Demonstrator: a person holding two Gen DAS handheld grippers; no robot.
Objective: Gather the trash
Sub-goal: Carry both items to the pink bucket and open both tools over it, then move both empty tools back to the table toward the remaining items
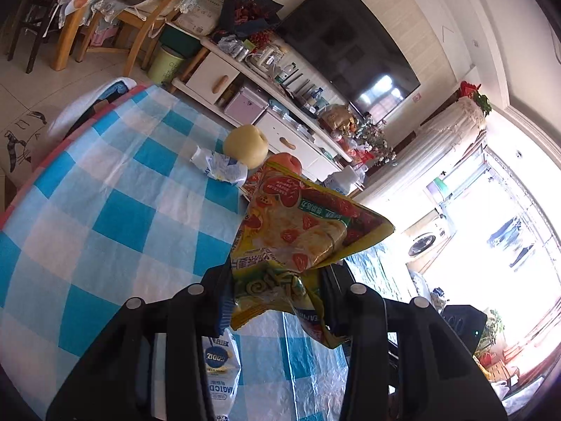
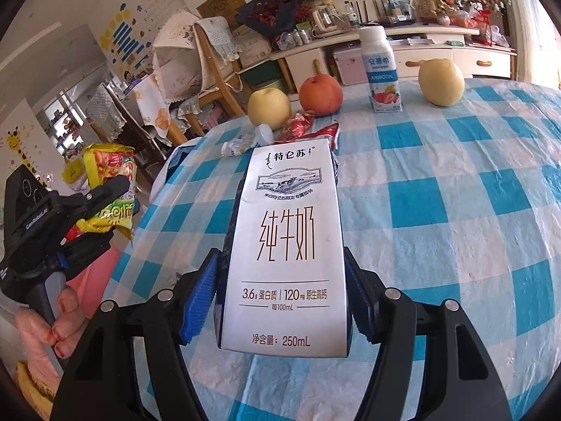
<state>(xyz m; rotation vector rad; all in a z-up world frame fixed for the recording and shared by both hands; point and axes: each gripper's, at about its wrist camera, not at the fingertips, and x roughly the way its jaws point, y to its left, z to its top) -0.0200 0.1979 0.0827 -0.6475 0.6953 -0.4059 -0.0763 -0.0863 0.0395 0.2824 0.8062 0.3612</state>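
Left gripper (image 1: 277,291) raised over the worktop (image 1: 115,217), which wears a blue-and-white checked cloth. Its jaws are clamped on a crumpled yellow snack wrapper (image 1: 298,231), printed with pizza slices; the wrapper sticks up and fans out past the jaw tips, clear of the cloth. From the right wrist view the same gripper shows at the left edge, off the side of the worktop, with a hand (image 2: 49,322) around its handle, red-painted nails showing.

Right gripper (image 2: 280,294) holds a white milk carton (image 2: 287,245), its jaws closed against the carton's two narrow sides, blue ribbed pads pressing in. Carton front faces the camera, marked 250mL, lying along the line of the jaws above the cloth.

Left on the worktop, far side: a pale yellow pear (image 2: 269,108), a reddish-orange apple (image 2: 320,94) just beside it, a small upright yogurt-drink bottle (image 2: 382,70) with a white cap, and a second yellow pear (image 2: 441,82) further right. In front of the apple, a red foil wrapper (image 2: 298,126) and a crumpled white wrapper (image 2: 245,144), close together. A white-and-blue packet (image 1: 219,368) lies flat on the cloth beneath the left gripper.

Behind: long cabinet (image 2: 438,45) crowded with clutter, dark television (image 1: 350,49) above it, wooden chairs (image 2: 210,70) draped with cloths.
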